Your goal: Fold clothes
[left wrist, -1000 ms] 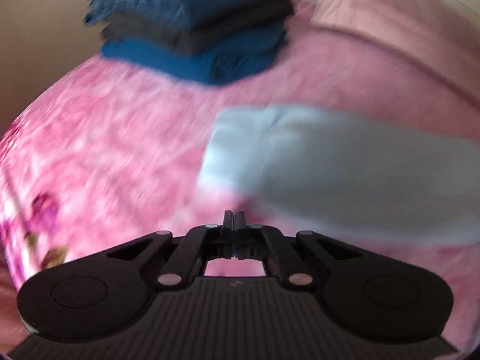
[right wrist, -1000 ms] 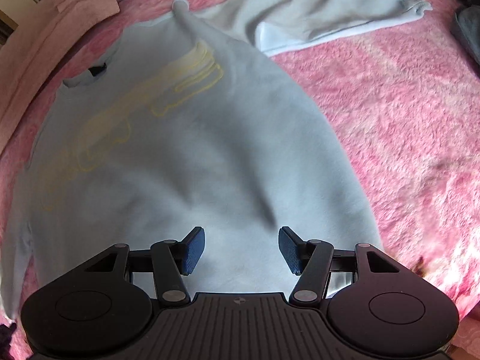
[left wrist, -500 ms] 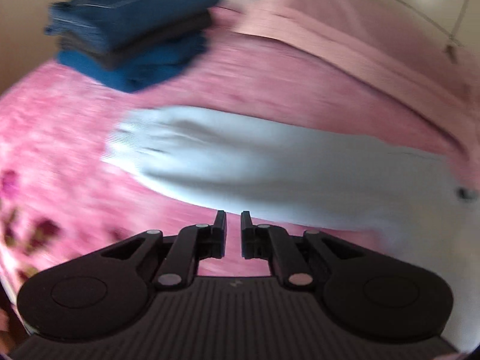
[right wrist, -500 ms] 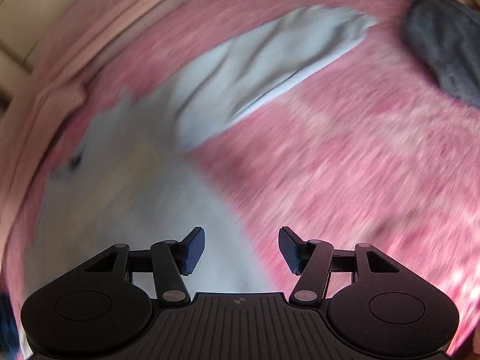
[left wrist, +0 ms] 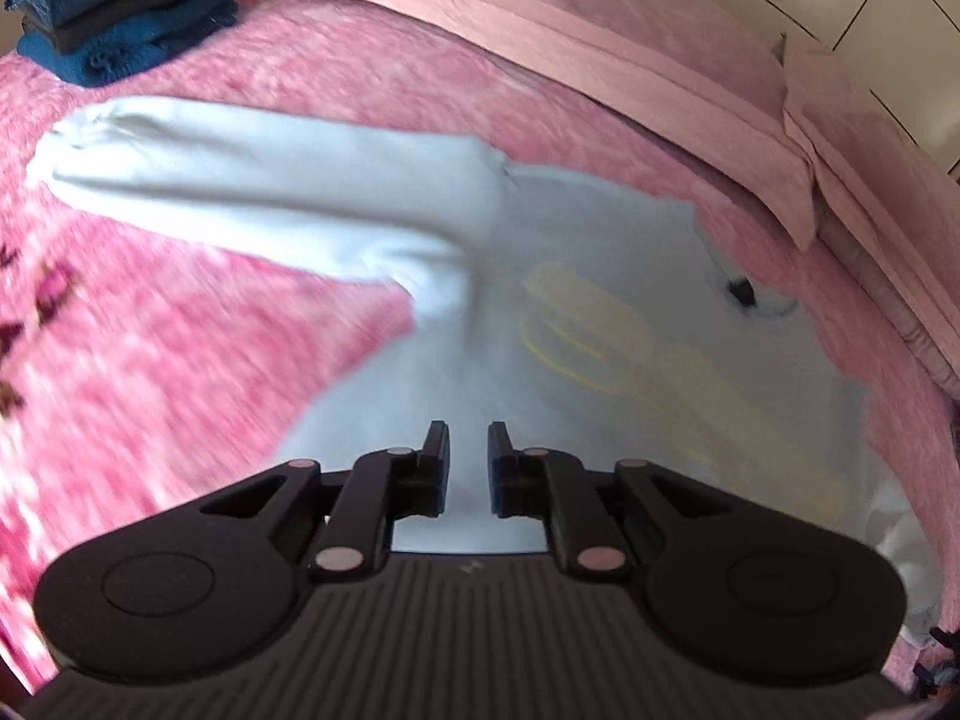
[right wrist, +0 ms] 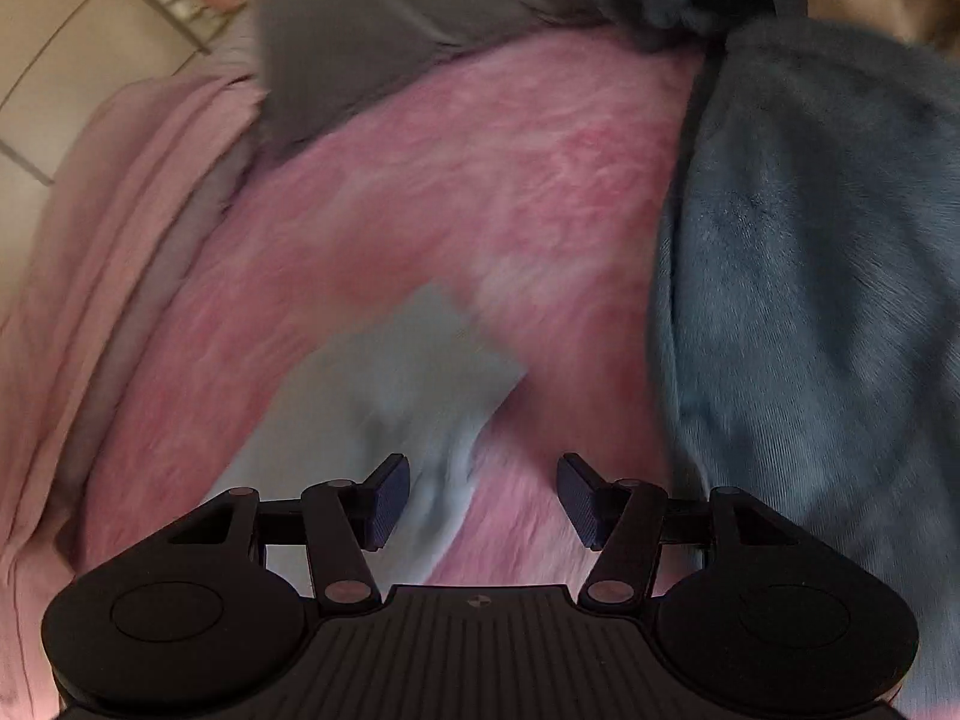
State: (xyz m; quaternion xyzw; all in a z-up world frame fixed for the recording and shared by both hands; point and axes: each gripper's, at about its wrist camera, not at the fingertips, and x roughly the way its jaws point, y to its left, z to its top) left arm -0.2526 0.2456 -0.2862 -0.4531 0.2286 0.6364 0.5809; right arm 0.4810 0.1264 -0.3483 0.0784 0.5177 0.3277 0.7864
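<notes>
A fluffy pink blanket (left wrist: 372,66) covers the bed you are working on, with paler pink bedding (left wrist: 600,30) along its far side and a stack of 3 folded dark garments (left wrist: 120,6) at the far left corner. The light blue sweatshirt (left wrist: 600,360) lies spread flat, print side up, its collar toward the pale bedding and 1 sleeve (left wrist: 240,180) stretched out sideways toward the stack.

Your left gripper (left wrist: 468,462) hangs over the sweatshirt's body with its jaws slightly parted and nothing between them. Your right gripper (right wrist: 483,495) has its jaws spread wide and empty, just above the other sleeve (right wrist: 420,396), whose cuff end lies ahead of the fingers. A heap of blue-grey fleece (right wrist: 810,300) sits close on its right.

My reading is that the sleeves come in next. If so, take each sleeve near the cuff, pinching only the sleeve layers and none of the blanket pile. Lift just enough to clear the blanket, then lay each sleeve straight across the chest. Keep the right gripper clear of the fleece heap. The right view is blurred, so settle before closing.
</notes>
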